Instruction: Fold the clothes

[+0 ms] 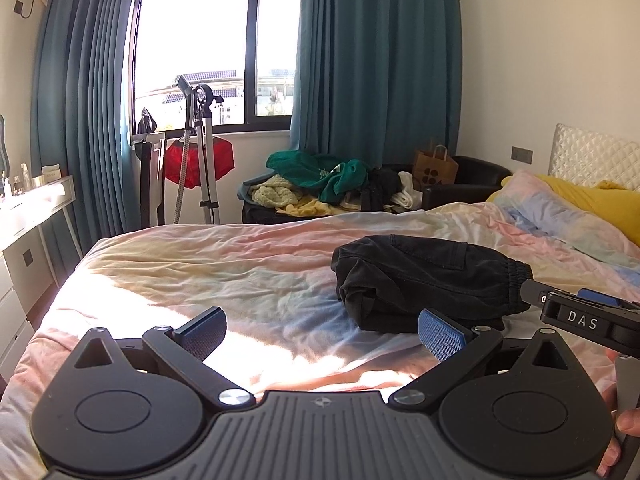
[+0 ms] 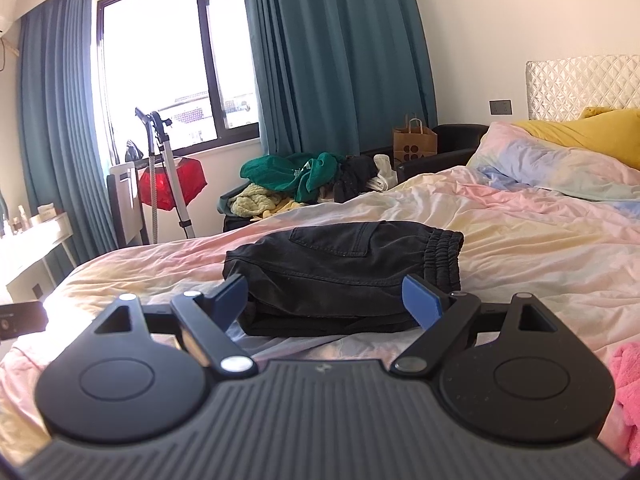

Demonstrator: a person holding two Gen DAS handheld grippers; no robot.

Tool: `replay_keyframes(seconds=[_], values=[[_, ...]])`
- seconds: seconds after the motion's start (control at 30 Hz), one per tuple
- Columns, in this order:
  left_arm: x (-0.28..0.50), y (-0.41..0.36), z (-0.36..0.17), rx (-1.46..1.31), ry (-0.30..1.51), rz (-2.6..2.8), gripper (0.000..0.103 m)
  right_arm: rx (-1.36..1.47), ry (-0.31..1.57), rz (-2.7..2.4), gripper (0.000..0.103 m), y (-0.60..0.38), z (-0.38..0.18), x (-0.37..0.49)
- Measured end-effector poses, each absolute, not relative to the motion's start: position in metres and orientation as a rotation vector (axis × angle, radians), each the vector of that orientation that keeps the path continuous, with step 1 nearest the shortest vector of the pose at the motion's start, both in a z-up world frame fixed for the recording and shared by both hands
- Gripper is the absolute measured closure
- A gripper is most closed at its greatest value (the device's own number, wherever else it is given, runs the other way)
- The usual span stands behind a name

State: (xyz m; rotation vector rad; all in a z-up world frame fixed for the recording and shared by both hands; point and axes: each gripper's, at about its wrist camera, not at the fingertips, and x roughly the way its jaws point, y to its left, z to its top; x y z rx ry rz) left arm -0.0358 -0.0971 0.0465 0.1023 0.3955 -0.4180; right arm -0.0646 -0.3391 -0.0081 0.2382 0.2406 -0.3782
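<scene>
Folded black trousers (image 1: 432, 280) lie in a compact bundle on the pastel bed cover (image 1: 224, 272), elastic waistband to the right. My left gripper (image 1: 322, 334) is open and empty above the cover, just left of and nearer than the bundle. My right gripper (image 2: 326, 302) is open, its blue pads on either side of the near edge of the trousers (image 2: 344, 268), not closed on them. The right gripper's tip also shows in the left wrist view (image 1: 580, 308), beside the waistband.
A pile of unfolded clothes (image 1: 320, 184) lies on a black chair beyond the bed. A pink garment (image 2: 628, 392) lies at the right edge. Pillows (image 2: 560, 160) and headboard at the right. A white desk (image 1: 28, 216) and garment steamer (image 1: 200, 152) stand at the left.
</scene>
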Motion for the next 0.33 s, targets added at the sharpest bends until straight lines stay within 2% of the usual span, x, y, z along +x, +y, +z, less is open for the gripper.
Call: replay_keyframes(seconds=[0.33], values=[[-0.0386, -0.0906, 0.0490, 0.086, 0.388, -0.424, 0.000, 0.218, 0.243, -0.388, 0.017, -0.3372, -0.0074, -0.0635]])
